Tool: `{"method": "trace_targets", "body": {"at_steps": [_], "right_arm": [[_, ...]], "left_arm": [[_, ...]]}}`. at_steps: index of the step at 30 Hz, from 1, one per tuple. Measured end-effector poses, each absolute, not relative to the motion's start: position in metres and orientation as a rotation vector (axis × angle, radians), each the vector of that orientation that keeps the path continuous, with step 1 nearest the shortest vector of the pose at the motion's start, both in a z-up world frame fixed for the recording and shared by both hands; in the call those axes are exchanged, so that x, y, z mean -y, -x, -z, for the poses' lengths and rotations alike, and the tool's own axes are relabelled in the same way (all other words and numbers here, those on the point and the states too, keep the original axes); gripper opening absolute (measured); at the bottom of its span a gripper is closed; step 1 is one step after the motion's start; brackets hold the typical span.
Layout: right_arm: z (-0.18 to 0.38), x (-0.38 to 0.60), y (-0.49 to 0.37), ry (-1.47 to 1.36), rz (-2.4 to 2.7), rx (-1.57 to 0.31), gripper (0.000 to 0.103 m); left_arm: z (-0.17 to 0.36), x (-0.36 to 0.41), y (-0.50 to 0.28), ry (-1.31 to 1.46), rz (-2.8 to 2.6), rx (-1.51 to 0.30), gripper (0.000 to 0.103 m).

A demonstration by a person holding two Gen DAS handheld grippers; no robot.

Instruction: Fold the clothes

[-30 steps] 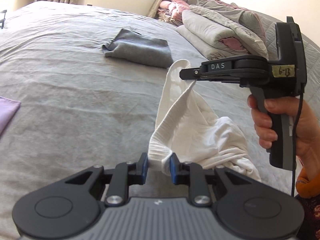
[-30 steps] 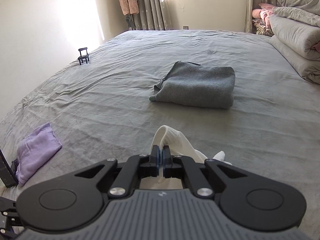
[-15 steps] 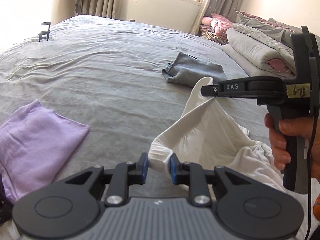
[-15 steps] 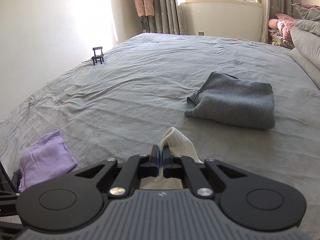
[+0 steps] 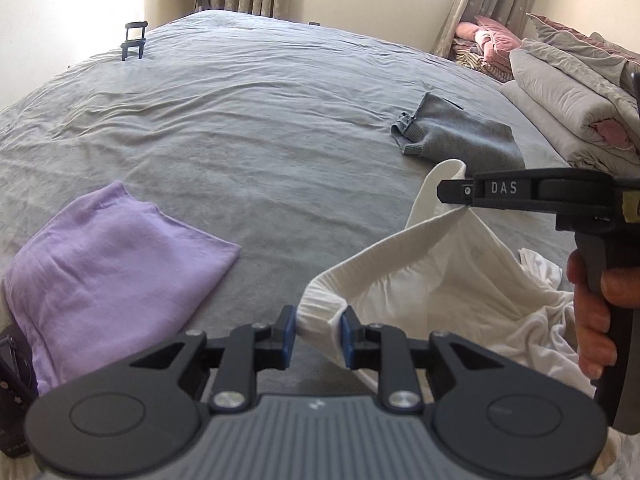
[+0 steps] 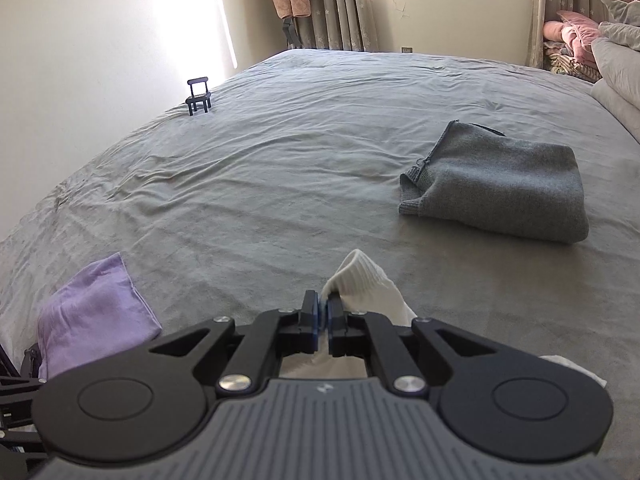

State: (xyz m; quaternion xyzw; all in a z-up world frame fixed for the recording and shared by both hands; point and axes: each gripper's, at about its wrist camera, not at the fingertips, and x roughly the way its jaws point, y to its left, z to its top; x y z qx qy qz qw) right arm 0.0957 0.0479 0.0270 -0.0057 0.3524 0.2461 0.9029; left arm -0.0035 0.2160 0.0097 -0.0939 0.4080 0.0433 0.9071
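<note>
Left wrist view: the left claw pinches the ribbed band of the white garment, which is stretched up to the right claw and spills onto the bed at its near right edge. Right claw's jaws have just been easing apart, the band still between them. Folded purple cloth lies near left, folded grey sweater mid-right.
</note>
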Motion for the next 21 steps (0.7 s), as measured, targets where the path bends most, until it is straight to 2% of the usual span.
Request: {"method": "trace_targets", "body": {"at_steps": [3, 5, 6, 9, 21], "right_arm": [[-0.027, -0.046, -0.094, 0.038, -0.512, -0.746, 0.014], [-0.027, -0.043, -0.093, 0.044, -0.512, -0.758, 0.016], [-0.027, -0.04, -0.093, 0.044, -0.508, -0.764, 0.019], [-0.031, -0.03, -0.089, 0.047, -0.493, -0.751, 0.042], [-0.032, 0.034, -0.084, 0.052, -0.394, -0.76, 0.042]], "left_arm": [[-0.009, -0.217, 0.002, 0.194, -0.112, -0.853, 0.028], [-0.009, -0.218, 0.001, 0.197, -0.12, -0.857, 0.034], [-0.01, -0.217, 0.0, 0.198, -0.12, -0.859, 0.036], [-0.01, -0.212, -0.003, 0.196, -0.11, -0.859, 0.039], [-0.007, -0.187, -0.023, 0.196, -0.026, -0.862, 0.043]]}}
